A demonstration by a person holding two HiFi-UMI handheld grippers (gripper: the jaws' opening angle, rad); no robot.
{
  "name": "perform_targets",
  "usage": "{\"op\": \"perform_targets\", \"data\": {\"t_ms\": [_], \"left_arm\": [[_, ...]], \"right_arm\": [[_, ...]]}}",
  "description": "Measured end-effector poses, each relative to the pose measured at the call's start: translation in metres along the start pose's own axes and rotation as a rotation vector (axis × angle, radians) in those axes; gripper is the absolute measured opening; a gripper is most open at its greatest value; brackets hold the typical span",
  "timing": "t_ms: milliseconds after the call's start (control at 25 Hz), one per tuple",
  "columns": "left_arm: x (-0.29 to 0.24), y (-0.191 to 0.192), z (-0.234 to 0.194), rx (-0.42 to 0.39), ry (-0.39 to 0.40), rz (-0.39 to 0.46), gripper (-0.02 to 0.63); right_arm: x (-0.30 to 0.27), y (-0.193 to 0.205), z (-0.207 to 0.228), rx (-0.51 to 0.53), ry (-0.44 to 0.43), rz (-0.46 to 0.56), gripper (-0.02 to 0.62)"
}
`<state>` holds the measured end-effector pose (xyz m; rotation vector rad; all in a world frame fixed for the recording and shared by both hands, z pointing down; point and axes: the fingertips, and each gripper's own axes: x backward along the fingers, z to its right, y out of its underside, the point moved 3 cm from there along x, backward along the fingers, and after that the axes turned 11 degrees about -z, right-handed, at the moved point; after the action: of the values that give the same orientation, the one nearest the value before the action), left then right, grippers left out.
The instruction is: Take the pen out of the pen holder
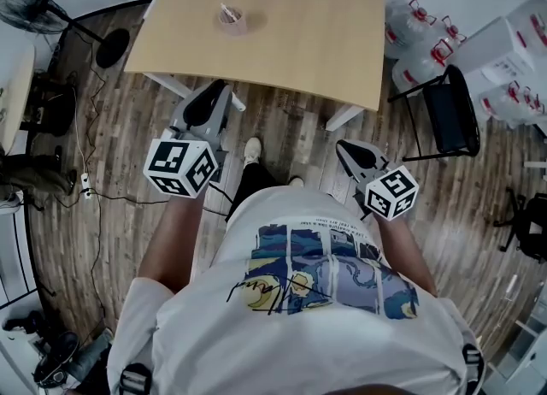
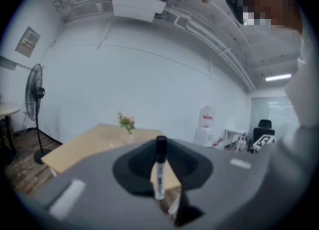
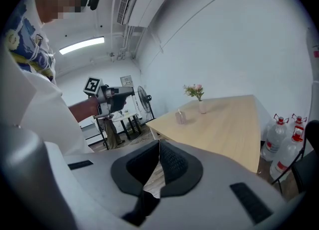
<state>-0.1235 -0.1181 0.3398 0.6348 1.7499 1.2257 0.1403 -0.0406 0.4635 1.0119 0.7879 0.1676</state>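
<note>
Clamped between the pads of the left gripper [image 1: 215, 94]: the pen [image 2: 160, 168], upright, black cap on top, pale barrel with dark print below. Jaws there only partly apart, as wide as the barrel, pressing on it from both sides. Pen well clear of the pen holder [image 1: 232, 20], out over the plank floor [image 1: 282, 128] in front of the person, short of the table [image 1: 342, 43].

Right gripper [image 3: 158, 150] with jaws together, black ribbed pads meeting at the tips, nothing between them. Touching nothing; held over the floor beside the left one, both pointing toward the table.

On the light wooden tabletop: the pen holder, a small pinkish cup, near the edge closest to the person, with something pale poking out of it, too small to make out. Further back, a little vase of pink flowers [image 3: 199, 103].

Around the table: a standing fan [image 2: 36, 94] off to the left, a black chair [image 1: 449, 115] to the right, large water bottles [image 1: 419, 43] with red handles behind the chair
</note>
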Motion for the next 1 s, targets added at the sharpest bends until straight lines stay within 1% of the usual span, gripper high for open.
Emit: {"op": "perform_targets", "data": {"t_ms": [360, 640, 1000], "left_arm": [[0.002, -0.005, 0.005, -0.008, -0.002, -0.001, 0.072], [-0.002, -0.005, 0.005, -0.005, -0.003, -0.011, 0.072], [-0.015, -0.009, 0.001, -0.005, 0.007, -0.016, 0.072]], "right_arm": [[0.003, -0.005, 0.000, 0.018, -0.007, 0.013, 0.008], [0.002, -0.005, -0.001, 0.042, -0.015, 0.004, 0.008], [-0.002, -0.005, 0.007, 0.030, -0.009, 0.005, 0.008]]}}
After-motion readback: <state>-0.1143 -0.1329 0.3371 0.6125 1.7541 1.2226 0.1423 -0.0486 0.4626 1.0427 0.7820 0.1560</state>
